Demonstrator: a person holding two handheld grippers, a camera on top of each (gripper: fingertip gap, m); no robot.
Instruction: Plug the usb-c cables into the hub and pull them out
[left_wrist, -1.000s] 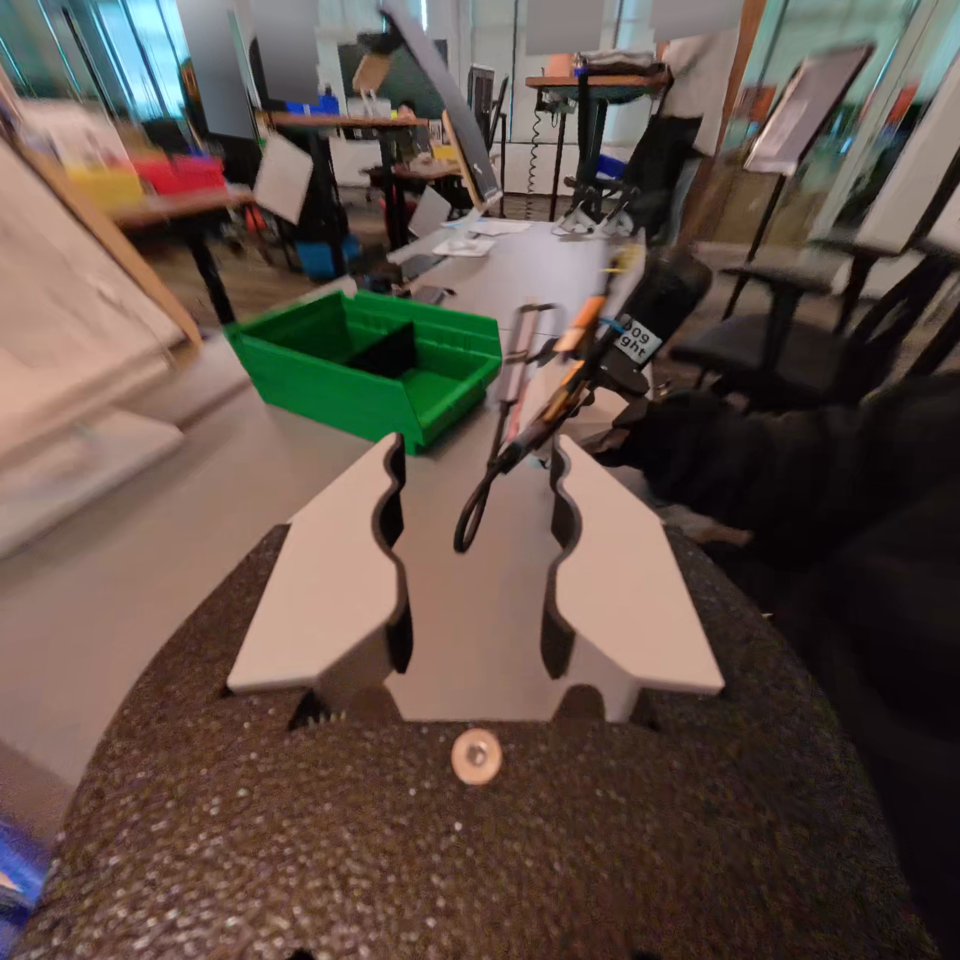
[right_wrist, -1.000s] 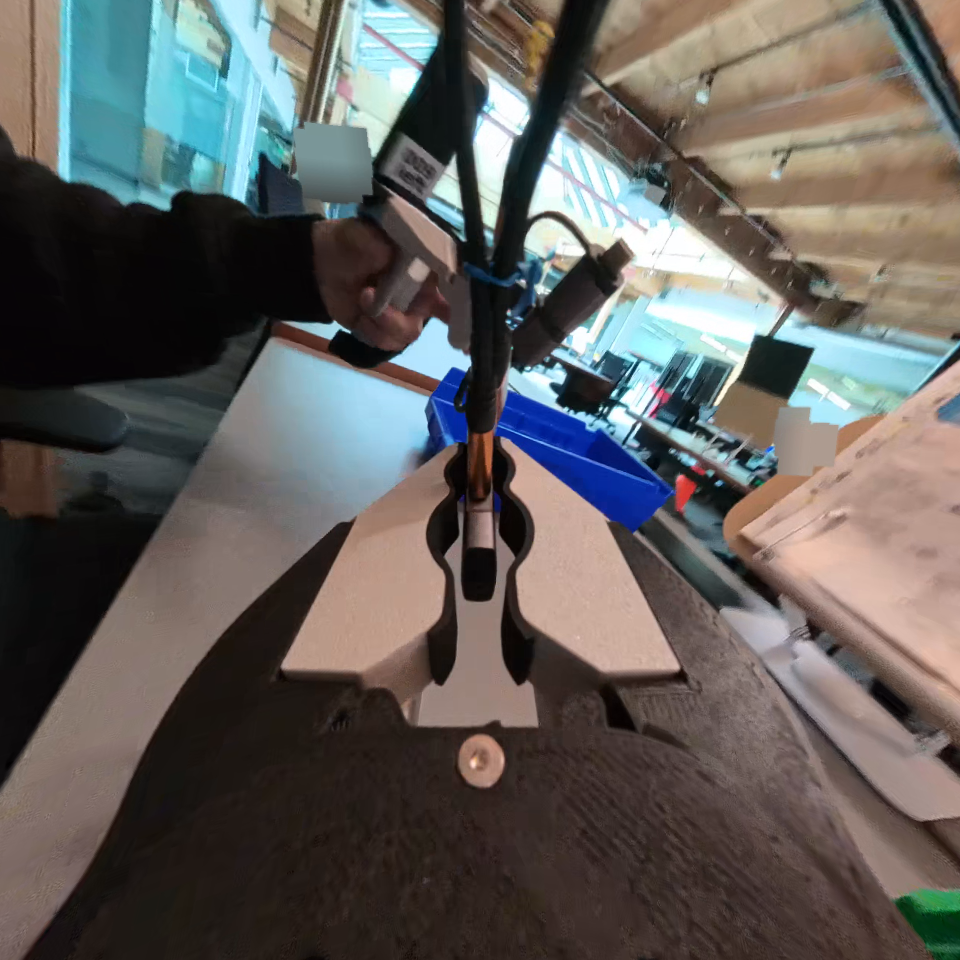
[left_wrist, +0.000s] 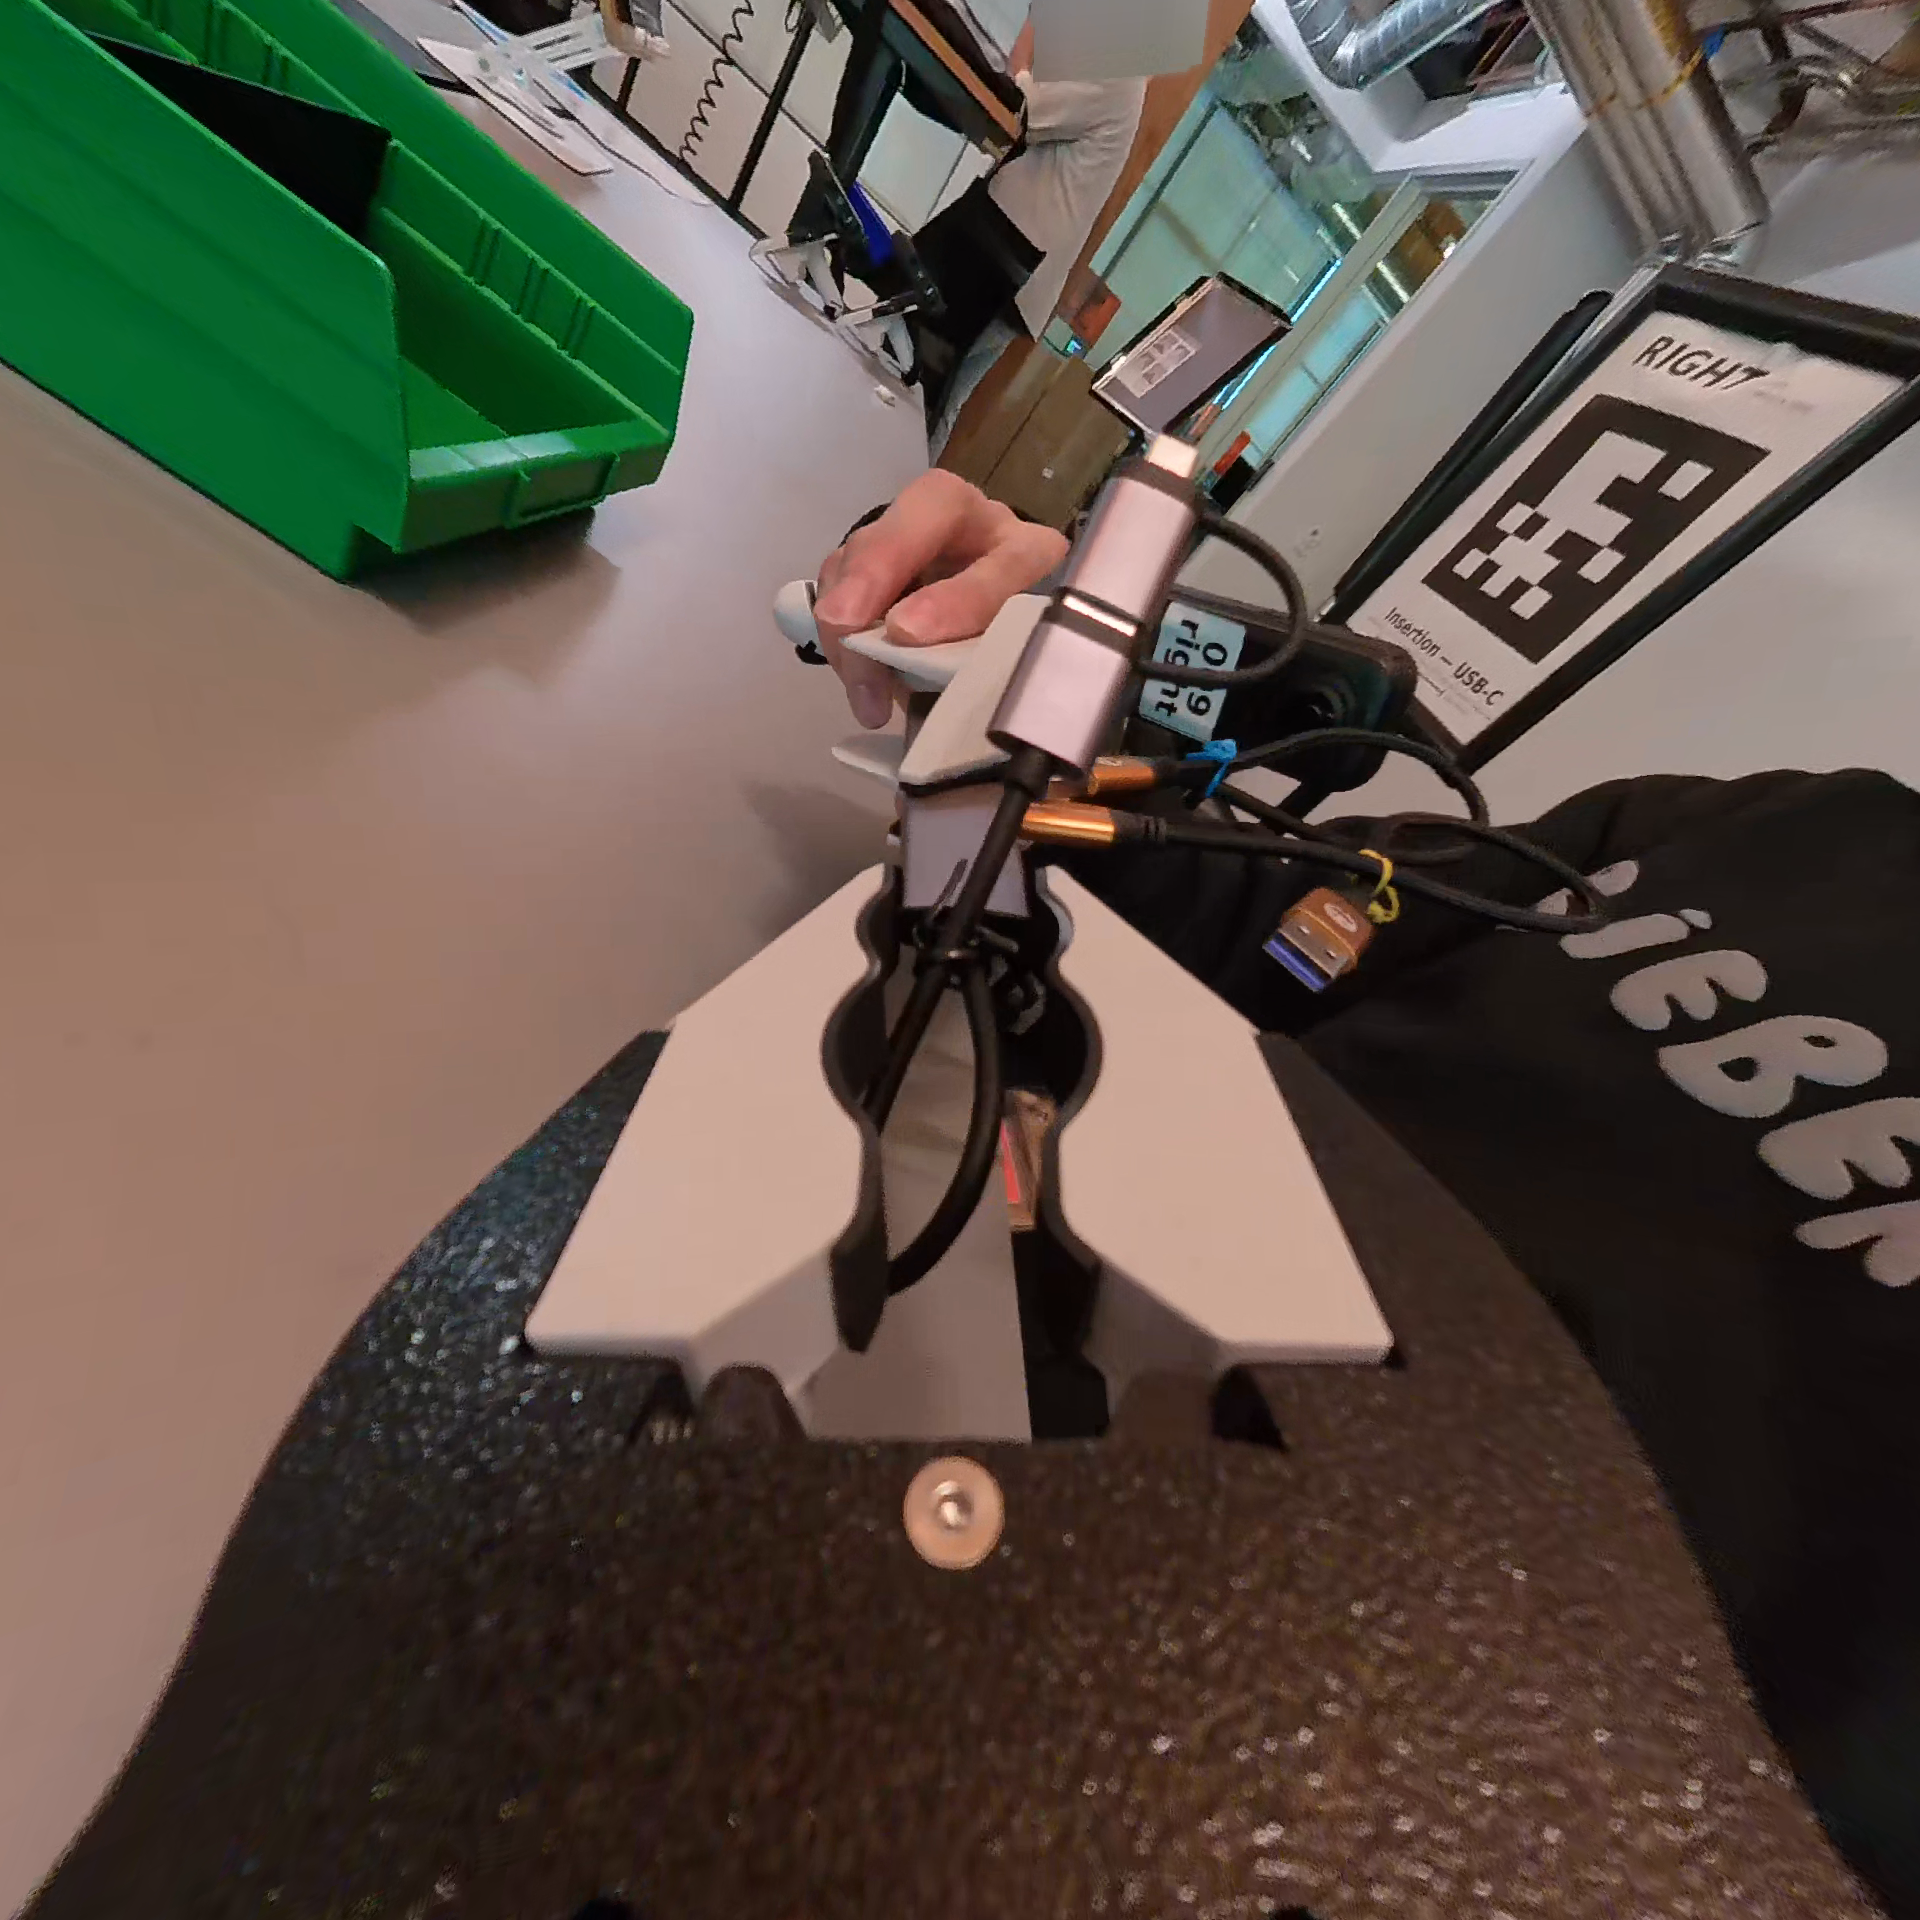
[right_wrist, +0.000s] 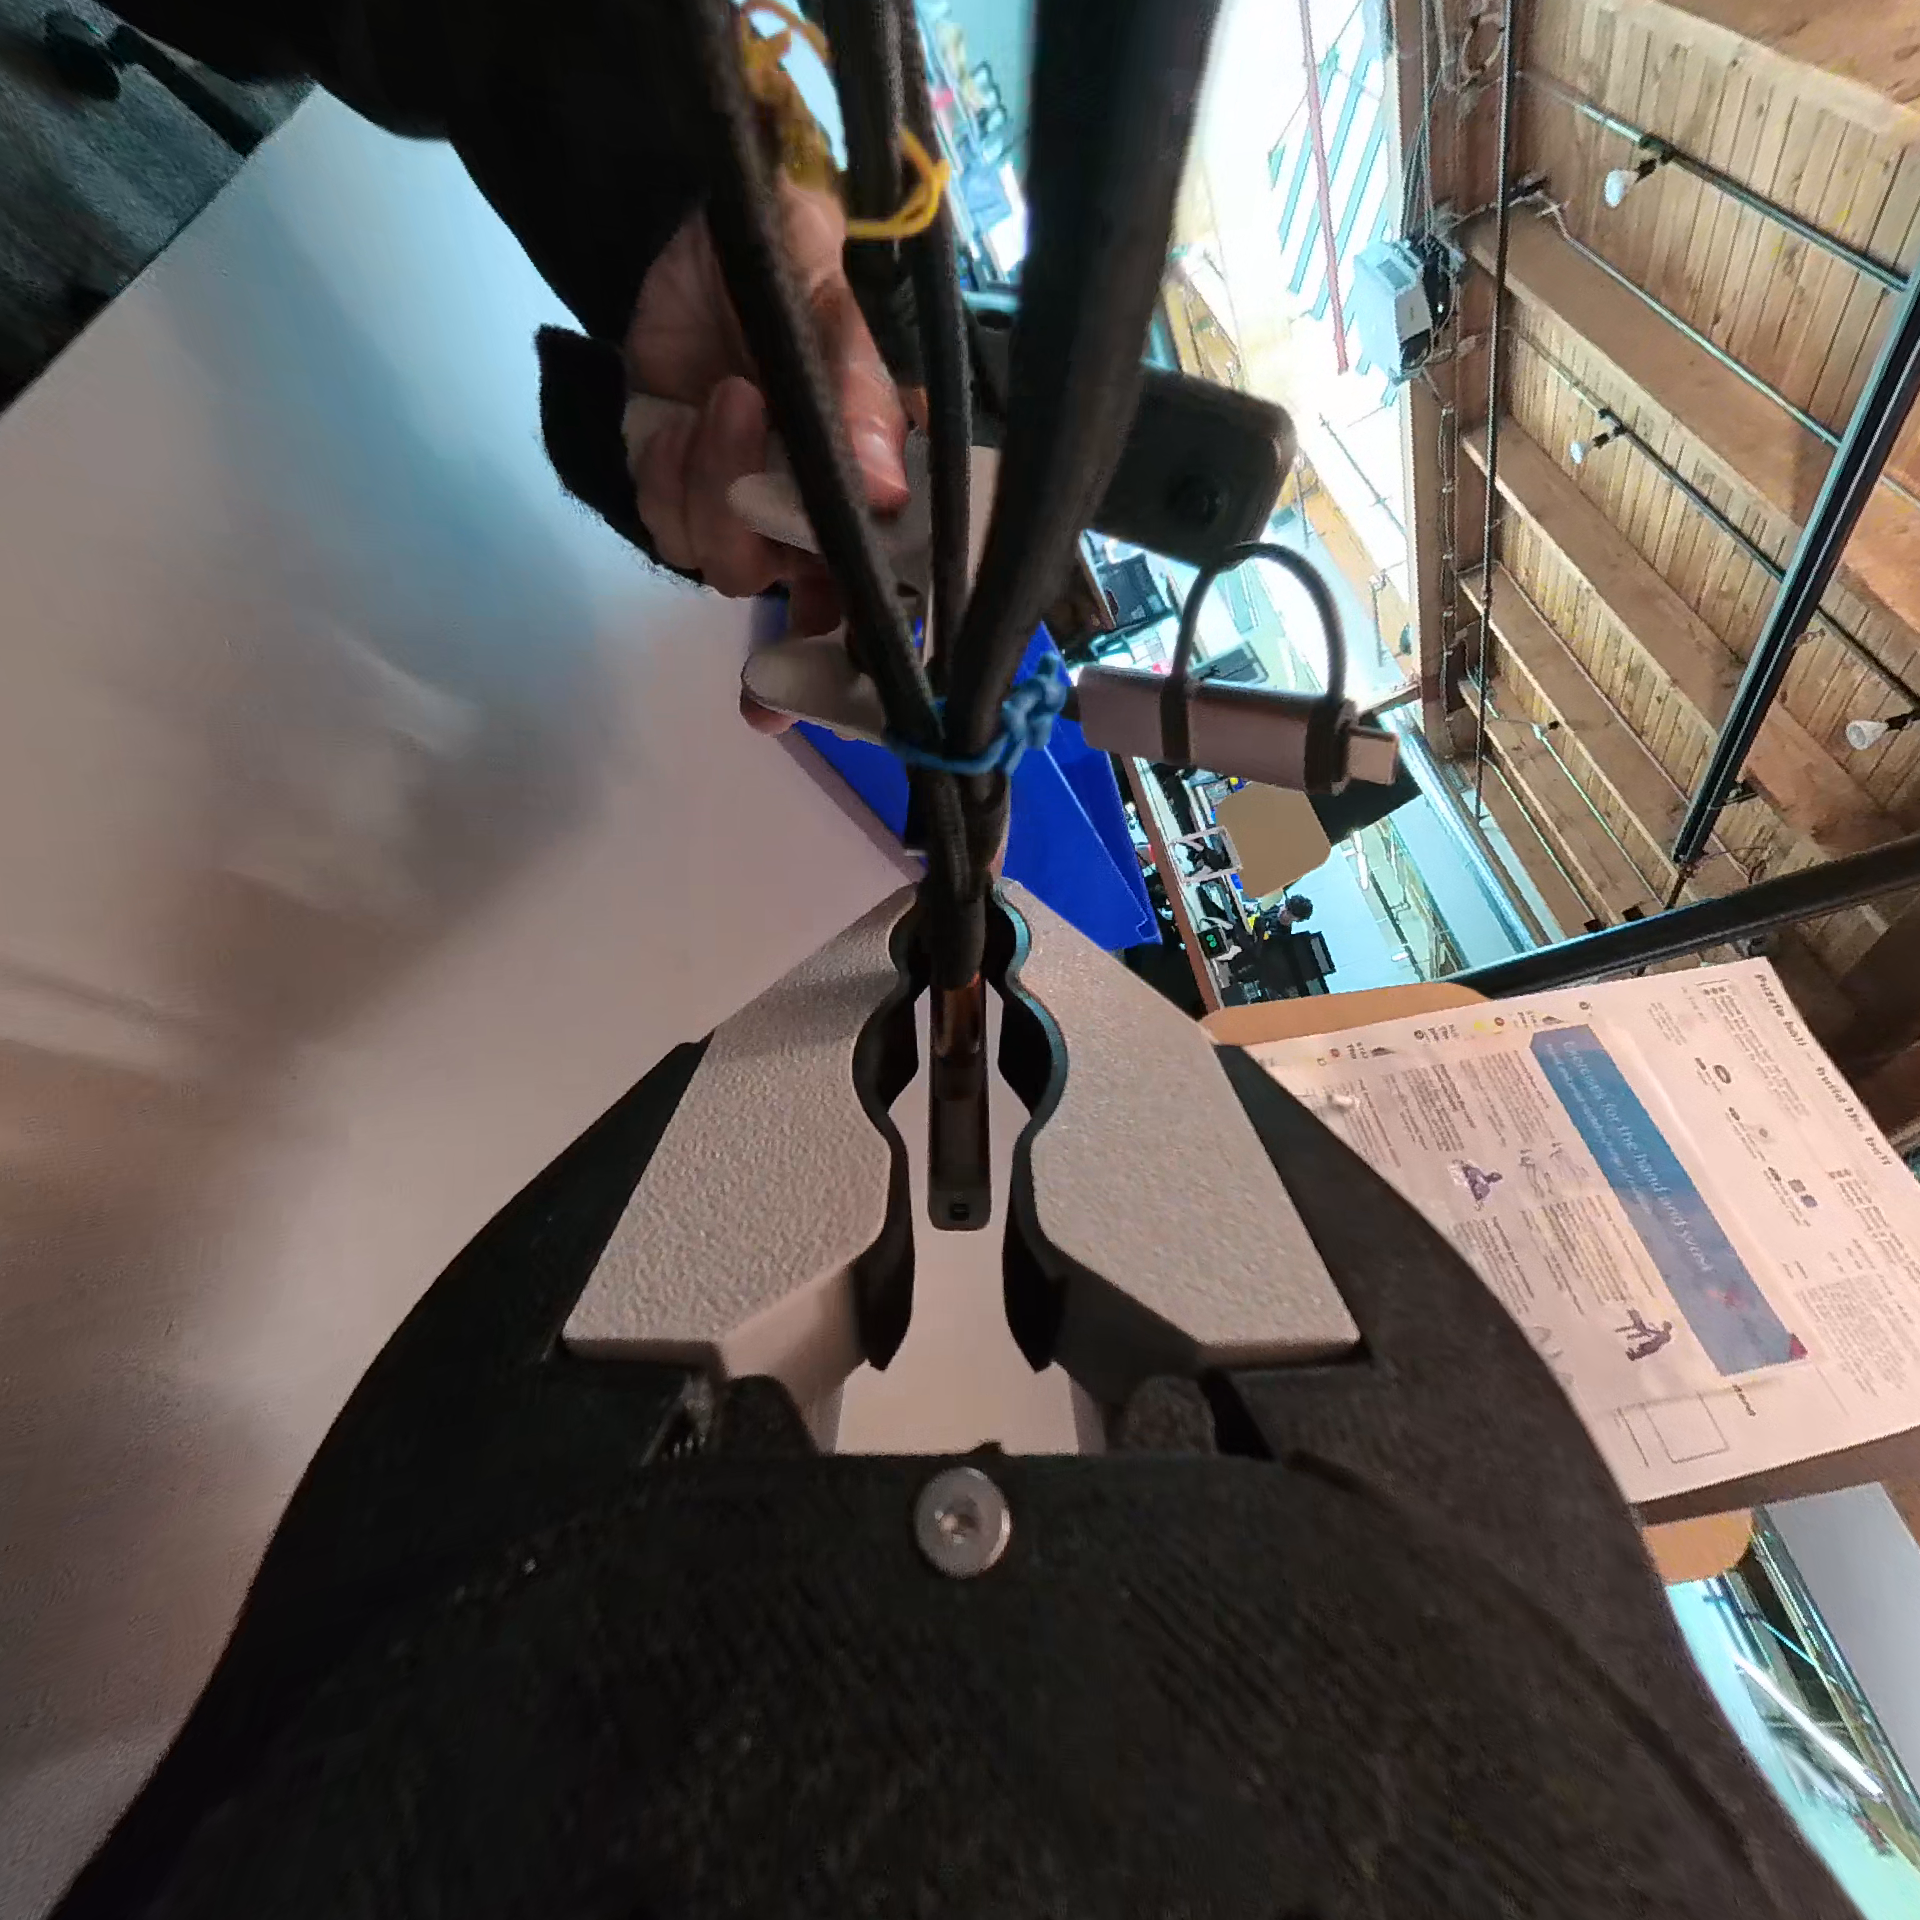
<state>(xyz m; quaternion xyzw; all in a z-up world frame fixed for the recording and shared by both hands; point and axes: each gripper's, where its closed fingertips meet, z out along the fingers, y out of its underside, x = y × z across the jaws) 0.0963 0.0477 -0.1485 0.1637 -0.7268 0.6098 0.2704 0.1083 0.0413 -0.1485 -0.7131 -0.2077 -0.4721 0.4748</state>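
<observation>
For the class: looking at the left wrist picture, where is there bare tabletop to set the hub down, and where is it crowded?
Bare grey table lies left of the tongs, below the green bin. Crowded: ahead and right, around the hub, cables, hand and black sleeve.

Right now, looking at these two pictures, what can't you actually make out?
- Left wrist view: the ports of the hub, pinched in the left hand-held gripper, are hidden by its fingertips and the black cable loop.
- Right wrist view: the plug in the right hand-held gripper is too dark to tell its type.
- Right wrist view: the hub is hidden behind the cable bundle.
- Left wrist view: the green bin is cut off by the top and left edges.
</observation>
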